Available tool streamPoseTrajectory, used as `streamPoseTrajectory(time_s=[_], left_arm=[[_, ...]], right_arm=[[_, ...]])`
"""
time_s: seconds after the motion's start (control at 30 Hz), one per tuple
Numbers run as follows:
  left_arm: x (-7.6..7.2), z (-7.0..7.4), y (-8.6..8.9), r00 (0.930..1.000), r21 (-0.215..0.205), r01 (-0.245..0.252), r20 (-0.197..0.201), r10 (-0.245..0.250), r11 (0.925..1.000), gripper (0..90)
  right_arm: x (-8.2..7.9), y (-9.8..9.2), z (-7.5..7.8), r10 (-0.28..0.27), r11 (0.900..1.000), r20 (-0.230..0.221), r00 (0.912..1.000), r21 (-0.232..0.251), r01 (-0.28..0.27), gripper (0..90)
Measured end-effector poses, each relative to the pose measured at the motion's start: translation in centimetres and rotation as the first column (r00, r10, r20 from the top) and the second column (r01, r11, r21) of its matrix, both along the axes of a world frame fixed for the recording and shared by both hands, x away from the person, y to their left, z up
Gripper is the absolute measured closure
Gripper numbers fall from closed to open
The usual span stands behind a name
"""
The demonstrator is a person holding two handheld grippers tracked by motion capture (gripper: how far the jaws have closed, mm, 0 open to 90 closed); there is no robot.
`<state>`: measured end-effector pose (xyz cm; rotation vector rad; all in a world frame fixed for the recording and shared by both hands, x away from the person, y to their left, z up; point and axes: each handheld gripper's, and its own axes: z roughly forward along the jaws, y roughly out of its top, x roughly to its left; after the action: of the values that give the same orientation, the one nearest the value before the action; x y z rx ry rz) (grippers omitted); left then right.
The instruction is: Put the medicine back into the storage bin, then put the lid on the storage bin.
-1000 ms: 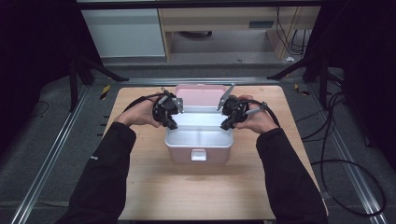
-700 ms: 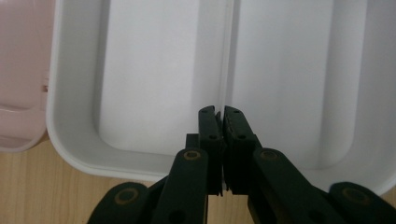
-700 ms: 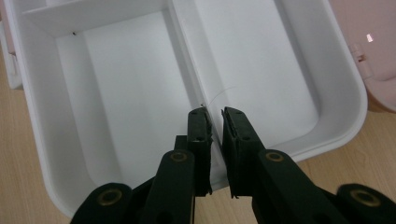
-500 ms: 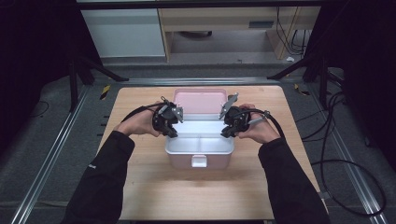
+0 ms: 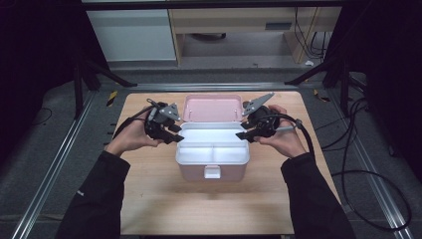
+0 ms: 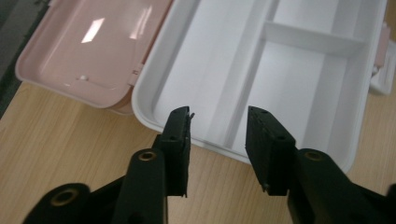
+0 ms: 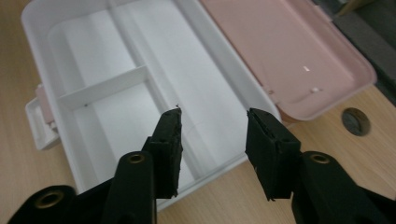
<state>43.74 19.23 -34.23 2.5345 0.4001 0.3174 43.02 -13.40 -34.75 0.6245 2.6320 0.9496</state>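
A pink box (image 5: 212, 169) stands mid-table with its lid (image 5: 213, 108) laid open at the back. Inside it sits a white divided tray (image 5: 189, 144) with bare compartments. My left gripper (image 5: 170, 133) hovers at the tray's left back corner. My right gripper (image 5: 245, 133) hovers at the right back corner. Both have just been opening and hold nothing. In the left gripper view the left gripper (image 6: 218, 116) stands open above the tray's rim (image 6: 140, 100), next to the lid (image 6: 93, 51). In the right gripper view the right gripper (image 7: 212, 115) stands open over the tray (image 7: 116, 70) and lid (image 7: 289, 56).
The box has a white latch (image 5: 212, 172) on its near side. The wooden table (image 5: 199, 209) has bare surface in front of the box and a small round hole (image 7: 356, 121) near the lid. Cables trail on the floor (image 5: 358, 164) at the right.
The lid has gone from partly raised to lying flat behind the box. Both grippers have let go of it, opened, and drawn outward and toward the person.
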Motion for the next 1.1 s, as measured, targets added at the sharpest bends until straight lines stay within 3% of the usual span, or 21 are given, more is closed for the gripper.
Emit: streamPoseTrajectory(time_s=[0.1,0.17,0.2,0.27,0.37,0.4,0.43,0.6,0.63,0.67,0.73,0.8,0.87,0.97,1.0,1.03,1.1], left_arm=[[-0.2,0.1,1.2,0.9974,-0.075,-0.067,0.022,0.069,0.9949,55.5],[-0.1,-0.2,1.8,0.9903,-0.127,-0.132,0.025,0.137,0.9830,53.9],[0.0,-0.3,2.0,0.9864,-0.140,-0.157,0.026,0.162,0.9777,52.4],[0.3,-0.7,2.4,0.9742,-0.181,-0.215,0.028,0.224,0.9596,49.4],[1.0,-1.2,2.9,0.9477,-0.253,-0.306,0.010,0.319,0.9178,46.4],[1.2,-1.3,2.9,0.9441,-0.261,-0.316,0.009,0.330,0.9122,46.3],[1.6,-1.4,3.0,0.9358,-0.270,-0.336,0.012,0.352,0.9023,45.9],[2.9,-2.0,3.2,0.9158,-0.307,-0.379,0.009,0.401,0.8729,43.3],[3.2,-2.1,3.2,0.9087,-0.307,-0.394,0.011,0.417,0.8663,43.5],[3.5,-2.3,3.2,0.9008,-0.302,-0.407,0.026,0.434,0.8624,43.0],[4.0,-2.5,3.3,0.8987,-0.306,-0.411,0.022,0.438,0.8588,44.3],[4.3,-2.6,3.4,0.8891,-0.315,-0.429,0.019,0.457,0.8469,43.6],[4.8,-2.6,3.6,0.8746,-0.333,-0.453,0.015,0.485,0.8273,40.5],[5.4,-2.6,3.8,0.8589,-0.338,-0.477,0.016,0.512,0.8113,40.1],[5.6,-2.6,4.0,0.8468,-0.349,-0.491,0.023,0.531,0.7979,40.0],[5.8,-2.6,4.1,0.8416,-0.358,-0.498,0.021,0.540,0.7901,40.1],[6.1,-2.7,4.2,0.8364,-0.387,-0.501,0.012,0.548,0.7739,40.7]], right_arm=[[-0.4,-1.2,0.3,-0.098,0.993,-0.011,0.9952,0.070,0.098,52.9],[-0.5,-2.1,0.3,-0.140,0.988,0.013,0.9901,0.072,0.139,51.1],[-0.5,-2.7,0.1,-0.170,0.981,0.013,0.9854,0.095,0.168,49.2],[-0.4,-3.6,-0.1,-0.211,0.972,0.029,0.9771,0.116,0.206,47.0],[-0.2,-4.6,-0.4,-0.271,0.952,0.043,0.9616,0.163,0.261,46.4],[0.0,-5.0,-0.5,-0.300,0.942,0.045,0.9528,0.171,0.289,45.5],[0.1,-5.2,-0.6,-0.314,0.937,0.045,0.9485,0.174,0.302,45.5],[1.3,-5.9,-1.3,-0.371,0.910,0.029,0.9283,0.210,0.357,44.2],[1.6,-6.0,-1.5,-0.380,0.906,0.028,0.9244,0.212,0.366,46.5],[2.0,-5.9,-1.7,-0.385,0.903,0.031,0.9222,0.216,0.370,46.7],[2.8,-5.8,-2.1,-0.402,0.894,0.023,0.9152,0.226,0.387,46.7],[3.4,-5.7,-2.3,-0.424,0.885,0.027,0.9054,0.223,0.408,46.7],[4.1,-5.5,-2.5,-0.438,0.878,0.025,0.8987,0.225,0.422,46.8],[5.1,-5.3,-2.6,-0.466,0.866,0.029,0.8846,0.219,0.449,46.8],[5.5,-5.1,-2.6,-0.470,0.868,0.046,0.8815,0.208,0.452,46.9],[6.1,-5.0,-2.7,-0.488,0.860,0.055,0.8712,0.205,0.468,48.8],[6.7,-4.8,-2.9,-0.497,0.848,0.026,0.8671,0.224,0.480,51.6]])
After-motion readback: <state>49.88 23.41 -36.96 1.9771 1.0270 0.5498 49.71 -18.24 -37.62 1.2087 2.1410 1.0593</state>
